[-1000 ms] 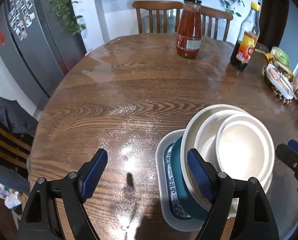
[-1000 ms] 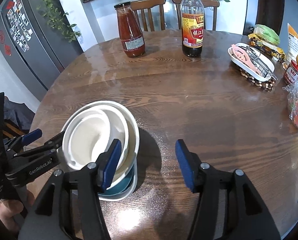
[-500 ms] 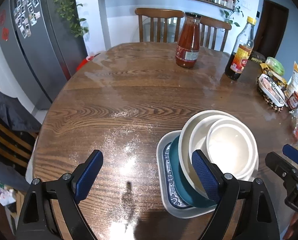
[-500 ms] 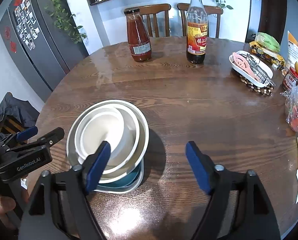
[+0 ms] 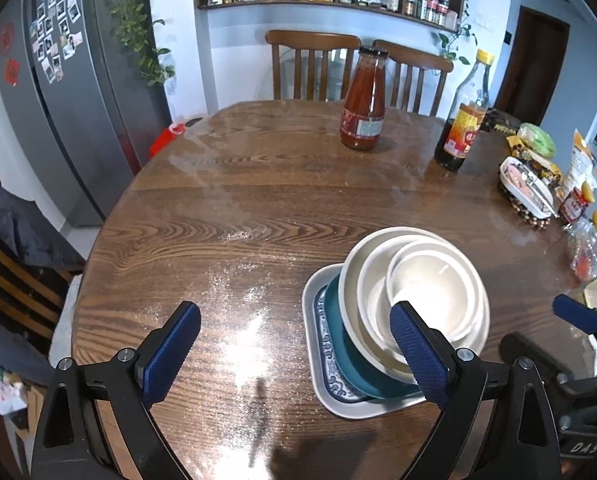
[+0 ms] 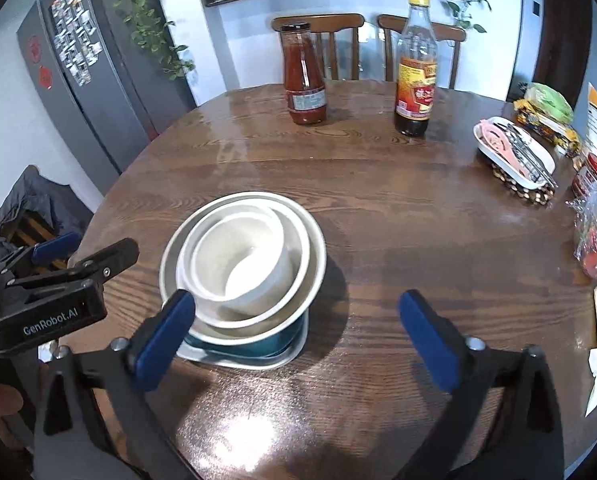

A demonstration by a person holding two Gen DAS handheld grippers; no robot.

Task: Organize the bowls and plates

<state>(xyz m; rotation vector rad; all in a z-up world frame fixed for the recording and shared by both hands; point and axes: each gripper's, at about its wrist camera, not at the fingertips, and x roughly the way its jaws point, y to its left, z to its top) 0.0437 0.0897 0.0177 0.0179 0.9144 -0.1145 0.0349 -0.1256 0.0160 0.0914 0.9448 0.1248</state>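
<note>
A stack of dishes stands on the round wooden table (image 5: 258,200). At the bottom is a white rectangular plate (image 5: 318,380) with a blue pattern, then a teal dish (image 5: 338,344), then three nested white bowls (image 5: 430,284). My left gripper (image 5: 294,308) hovers above bare table left of the stack, its jaws opening, with only its right finger overlapping the stack. My right gripper (image 6: 297,296) hangs over the stack's (image 6: 242,264) near right side, jaws opening wide, pads clear of the dishes. Each gripper shows in the other view: the right gripper (image 5: 538,328), the left gripper (image 6: 98,244).
At the far side stand a tomato sauce bottle (image 5: 364,108) and a dark sauce bottle (image 5: 464,124). A white dish of utensils (image 6: 514,152) on a beaded mat, jars and food bags crowd the right edge. Chairs stand behind, a grey fridge (image 5: 78,100) at left.
Both grippers have drawn back and up from the stack, so more of the room shows. Both pairs of jaws have widened, the right far more. The stack has not moved.
</note>
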